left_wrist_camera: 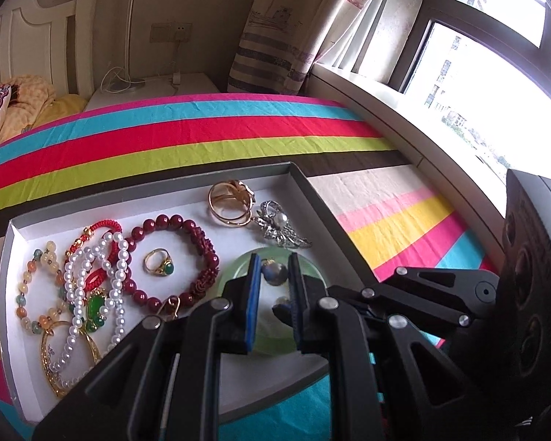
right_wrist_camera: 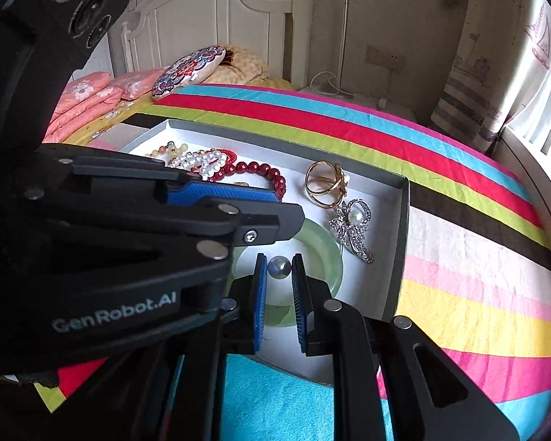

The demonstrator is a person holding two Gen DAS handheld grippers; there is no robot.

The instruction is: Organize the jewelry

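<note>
A shallow white box [left_wrist_camera: 301, 180] lies on the striped bedspread and holds jewelry. A pale green jade bangle [left_wrist_camera: 238, 268] lies at its near right; it also shows in the right wrist view [right_wrist_camera: 330, 257]. Both grippers hover over it. A grey-blue pearl bead [left_wrist_camera: 275, 272] sits between the tips of my left gripper [left_wrist_camera: 273, 262], whose jaws stand slightly apart. The same bead [right_wrist_camera: 280, 267] sits between the tips of my right gripper [right_wrist_camera: 278, 262], jaws also slightly apart. Contact is unclear in both views. A dark red bead bracelet [left_wrist_camera: 202, 253] lies left of the bangle.
In the box lie a gold double ring [left_wrist_camera: 231, 202], a silver pearl brooch [left_wrist_camera: 281, 229], a small gold ring with green stone [left_wrist_camera: 159, 262], a white pearl strand [left_wrist_camera: 110, 275] and a pale bead bracelet [left_wrist_camera: 36, 286]. A windowsill [left_wrist_camera: 404, 110] runs on the right.
</note>
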